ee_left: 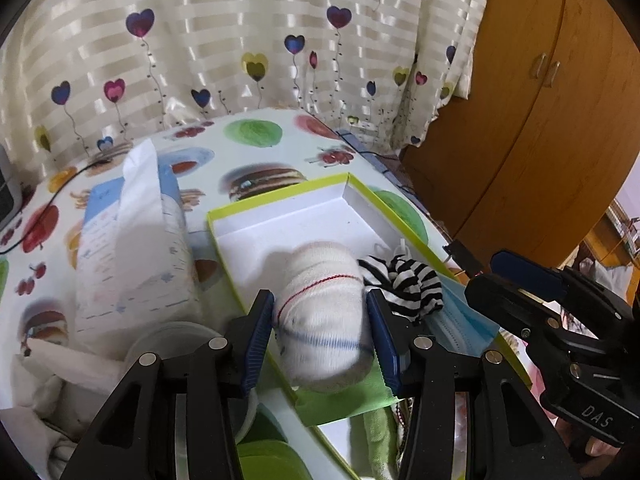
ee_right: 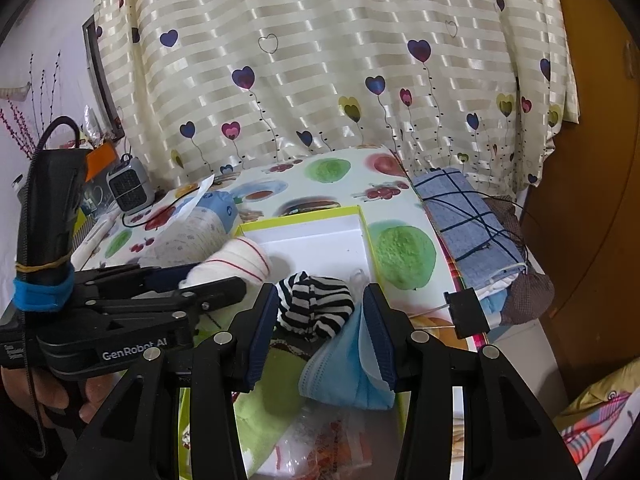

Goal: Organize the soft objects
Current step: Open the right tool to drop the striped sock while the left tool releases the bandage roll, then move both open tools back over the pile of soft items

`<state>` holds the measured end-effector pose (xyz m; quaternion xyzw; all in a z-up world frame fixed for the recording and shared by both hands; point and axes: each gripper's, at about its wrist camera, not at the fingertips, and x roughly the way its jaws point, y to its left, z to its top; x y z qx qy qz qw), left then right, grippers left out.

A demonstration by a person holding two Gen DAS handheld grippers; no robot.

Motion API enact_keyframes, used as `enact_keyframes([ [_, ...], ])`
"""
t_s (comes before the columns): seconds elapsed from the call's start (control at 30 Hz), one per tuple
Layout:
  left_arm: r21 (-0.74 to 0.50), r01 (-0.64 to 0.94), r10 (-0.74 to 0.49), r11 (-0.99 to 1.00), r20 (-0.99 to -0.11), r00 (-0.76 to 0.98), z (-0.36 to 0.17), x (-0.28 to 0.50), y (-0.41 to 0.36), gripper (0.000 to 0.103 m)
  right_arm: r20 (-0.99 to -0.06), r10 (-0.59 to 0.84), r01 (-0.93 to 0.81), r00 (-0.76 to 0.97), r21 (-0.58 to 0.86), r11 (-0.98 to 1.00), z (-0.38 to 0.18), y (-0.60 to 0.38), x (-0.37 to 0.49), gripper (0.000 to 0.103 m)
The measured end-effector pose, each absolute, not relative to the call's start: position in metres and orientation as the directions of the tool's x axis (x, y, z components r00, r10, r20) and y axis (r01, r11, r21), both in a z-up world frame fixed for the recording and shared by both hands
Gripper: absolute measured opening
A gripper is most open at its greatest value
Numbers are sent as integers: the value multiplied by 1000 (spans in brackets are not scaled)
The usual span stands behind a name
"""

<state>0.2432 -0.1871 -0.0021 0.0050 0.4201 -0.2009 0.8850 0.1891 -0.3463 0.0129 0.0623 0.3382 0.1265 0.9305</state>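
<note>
Left gripper (ee_left: 320, 320) jaws clamped on the white sock (ee_left: 320, 312), rolled bundle with a red and a blue stripe, pads pressing both its sides. Sock's long axis runs forward along the fingers, its free end over the near-left part of the green-edged box (ee_left: 280, 196), which sits mid worktop (ee_left: 260, 152). Sock looks held just above the box floor; contact can't be told.

Right gripper (ee_right: 320, 320) jaws parted wide, gripping nothing. Striped sock (ee_right: 316, 304) lies straight ahead between the fingertips, in the near part of the box, just beside the white sock. Blue face mask (ee_right: 348, 376) sits under and near the right finger, touching or almost; can't tell which. Green cloth (ee_right: 268, 400) at the near edge, below the jaws.

Judgement: white sock is being placed in the box; release comes next. Right gripper is the nearer one to the striped sock and mask, so a short forward reach should do.

Tissue pack (ee_left: 132, 240) stands left of the box, touching or close to it.
</note>
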Motion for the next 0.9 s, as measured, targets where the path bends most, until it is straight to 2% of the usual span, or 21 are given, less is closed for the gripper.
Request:
enact_keyframes([
  [0.13, -187, 367, -379, 911, -730, 569, 3, 242, -184, 49, -613, 277, -194, 740, 200, 960, 13, -346, 189, 46],
  [0.57, -204, 377, -410, 904, -666, 624, 36, 208, -160, 49, -604, 278, -202, 747, 193, 960, 21, -347, 172, 46],
  [0.9, -178, 357, -384, 917, -640, 666, 52, 164, -137, 49, -592, 300, -255, 748, 160, 953, 33, -324, 143, 46],
])
